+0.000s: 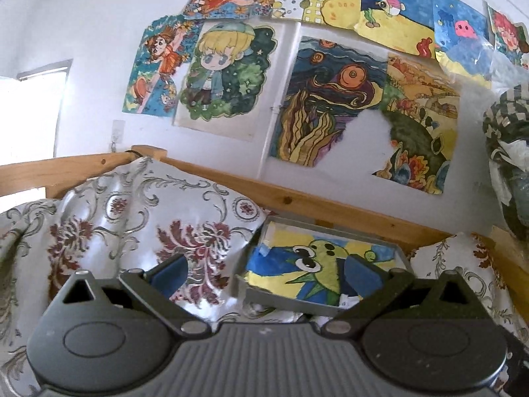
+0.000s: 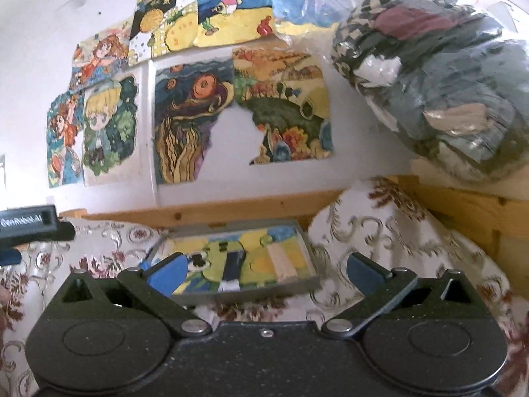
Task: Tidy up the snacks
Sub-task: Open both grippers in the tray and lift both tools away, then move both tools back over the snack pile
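Progress: nothing visibly sorted yet; judged as the very start, with picking and placing all left to do
Snacks: none identifiable in either view; cannot tell where they lie
Likely receptacle: shallow grey rectangular tray (image 1: pixel 325 266) lined with a painted fish picture in blue, yellow and green, resting tilted on the floral cloth between two cushions, just in front of the wooden rail; a guess only, from its shape
Tray contents: mostly the painted lining; in the right wrist view a pale pinkish strip and a small dark-and-white patch on the tray (image 2: pixel 299 289), too blurred to say whether snack or paint
Left gripper (image 1: pixel 264 274): jaws spread wide, blue-padded fingers apart, nothing between them, aimed toward the tray's near left corner
Right gripper (image 2: pixel 264 273): jaws spread wide as well, holding nothing, tray framed between the fingers but not touched
Left gripper seen from right wrist: dark body at the far left edge, level with the tray
Surroundings: white cloth with dark red flowers and grey scrolls (image 1: pixel 139 225) over cushions; pale wooden bed rail (image 1: pixel 297 201); white wall covered in colourful hand-painted paper pictures (image 1: pixel 330 99); clear plastic bag stuffed with checkered and dark fabric (image 2: pixel 439 76) up on the right
Remaining: find the snacks, grasp each, set them in order
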A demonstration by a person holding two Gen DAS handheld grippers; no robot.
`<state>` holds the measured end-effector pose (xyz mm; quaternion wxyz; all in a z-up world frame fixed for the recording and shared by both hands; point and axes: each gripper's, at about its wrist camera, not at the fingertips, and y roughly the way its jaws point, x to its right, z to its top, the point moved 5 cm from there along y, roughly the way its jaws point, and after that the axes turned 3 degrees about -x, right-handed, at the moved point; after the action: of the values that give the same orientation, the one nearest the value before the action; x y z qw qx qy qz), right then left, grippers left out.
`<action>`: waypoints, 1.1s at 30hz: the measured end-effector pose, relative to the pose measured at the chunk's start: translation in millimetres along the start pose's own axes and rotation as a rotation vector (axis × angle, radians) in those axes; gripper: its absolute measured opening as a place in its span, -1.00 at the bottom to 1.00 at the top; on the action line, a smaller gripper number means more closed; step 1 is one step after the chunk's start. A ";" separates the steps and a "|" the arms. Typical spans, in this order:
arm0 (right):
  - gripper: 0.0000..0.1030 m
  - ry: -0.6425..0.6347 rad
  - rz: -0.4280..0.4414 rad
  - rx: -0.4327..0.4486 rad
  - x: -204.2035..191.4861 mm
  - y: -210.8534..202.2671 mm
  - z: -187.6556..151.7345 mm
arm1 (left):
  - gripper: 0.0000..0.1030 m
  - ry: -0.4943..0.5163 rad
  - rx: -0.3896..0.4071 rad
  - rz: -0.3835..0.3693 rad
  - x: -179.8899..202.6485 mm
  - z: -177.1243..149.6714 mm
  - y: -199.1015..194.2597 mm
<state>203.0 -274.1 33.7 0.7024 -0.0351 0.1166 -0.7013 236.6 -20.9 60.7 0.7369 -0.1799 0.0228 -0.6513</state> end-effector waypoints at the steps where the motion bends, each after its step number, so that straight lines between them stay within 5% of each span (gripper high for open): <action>1: 0.99 0.003 -0.004 -0.009 -0.5 -3.5 -4.2 | 0.99 0.005 0.004 0.001 -3.3 -1.8 -3.7; 10: 0.99 -0.037 -0.001 -0.077 -17.9 -28.2 -33.2 | 0.99 0.018 -0.034 0.009 -24.8 -30.3 -28.6; 33: 0.99 -0.144 0.097 -0.337 -67.3 -39.2 -104.4 | 0.99 0.084 -0.293 0.054 -72.4 -109.8 -35.4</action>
<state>143.2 -195.8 -51.6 0.7261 -0.1969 0.1834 -0.6327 162.6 20.2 -45.9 0.7183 -0.2576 0.1532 -0.6279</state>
